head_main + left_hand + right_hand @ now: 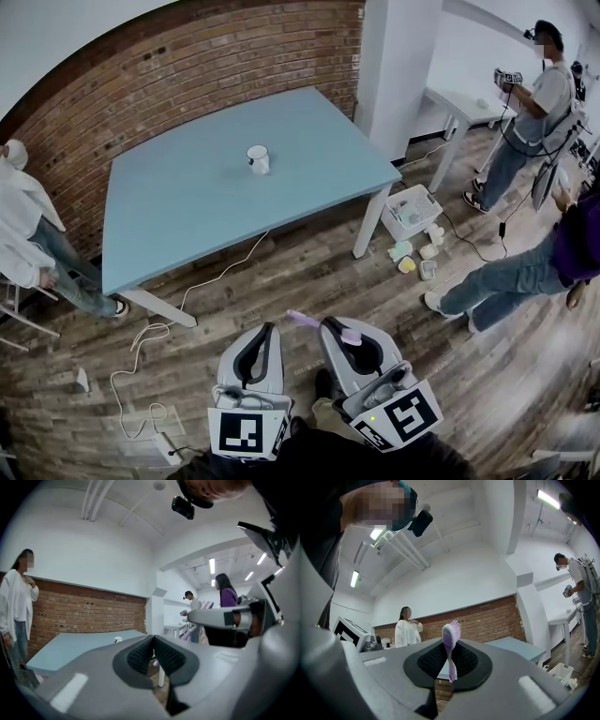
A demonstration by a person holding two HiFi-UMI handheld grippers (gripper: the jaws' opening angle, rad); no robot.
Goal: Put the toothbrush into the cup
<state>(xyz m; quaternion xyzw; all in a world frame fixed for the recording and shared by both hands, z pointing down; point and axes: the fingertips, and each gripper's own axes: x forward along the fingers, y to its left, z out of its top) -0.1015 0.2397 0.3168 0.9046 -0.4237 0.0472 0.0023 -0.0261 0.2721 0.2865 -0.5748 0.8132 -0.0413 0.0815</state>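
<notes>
A white cup point(258, 159) stands near the middle of the light blue table point(187, 206), far ahead of both grippers. It shows small in the left gripper view, as the cup point(118, 639) on the table point(65, 651). My right gripper point(333, 328) is shut on a purple toothbrush point(302, 319) over the wooden floor. In the right gripper view the toothbrush point(450, 641) stands upright between the pads, bristle head on top. My left gripper point(269, 331) hangs beside it, shut with nothing between its jaws.
A person in white point(19, 216) stands at the table's left end. Two people point(534, 103) are at the right by a white table point(469, 103). A white basket point(411, 211) and small containers lie on the floor past the table leg. A white cable point(187, 300) runs across the floor.
</notes>
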